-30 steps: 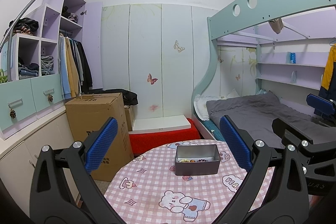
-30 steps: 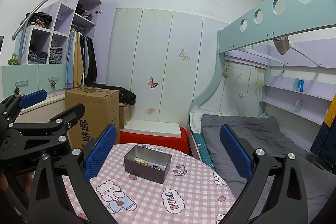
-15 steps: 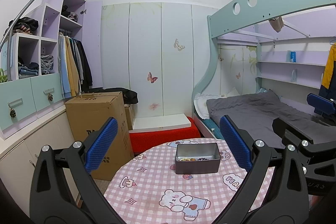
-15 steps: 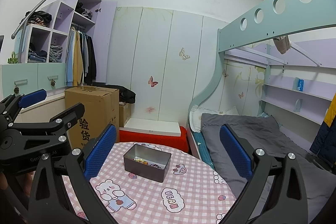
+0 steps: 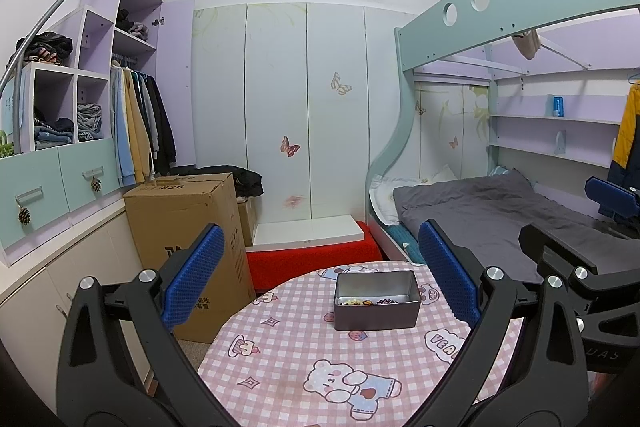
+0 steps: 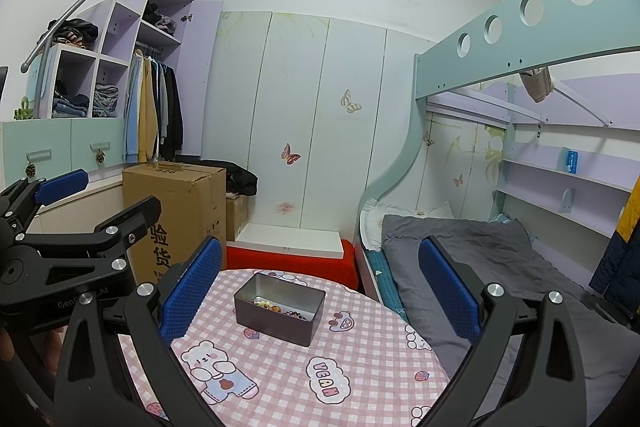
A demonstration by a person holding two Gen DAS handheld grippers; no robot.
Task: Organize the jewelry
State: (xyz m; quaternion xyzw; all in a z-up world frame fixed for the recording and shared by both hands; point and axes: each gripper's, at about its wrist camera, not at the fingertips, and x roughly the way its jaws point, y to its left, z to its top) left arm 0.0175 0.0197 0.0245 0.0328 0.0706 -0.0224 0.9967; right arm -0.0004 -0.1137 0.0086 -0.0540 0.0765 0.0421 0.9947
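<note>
A small dark metal tin (image 5: pixel 376 301) sits at centre-right of the left view, on the far part of the round worktop (image 5: pixel 280 355) with its pink check cloth; in it lies the jewelry (image 6: pixel 280 308), a loose huddle of beads along the near wall. Both the left tool (image 5: pixel 320 279) and the right tool (image 6: pixel 320 279) are spread wide and hold nothing, well short of the tin. The pieces look tiny, light and slippery, perhaps strung, though they are too small to tell. A fingertip pinch on one strand from above seems best; the tin is stiff and may slide.
</note>
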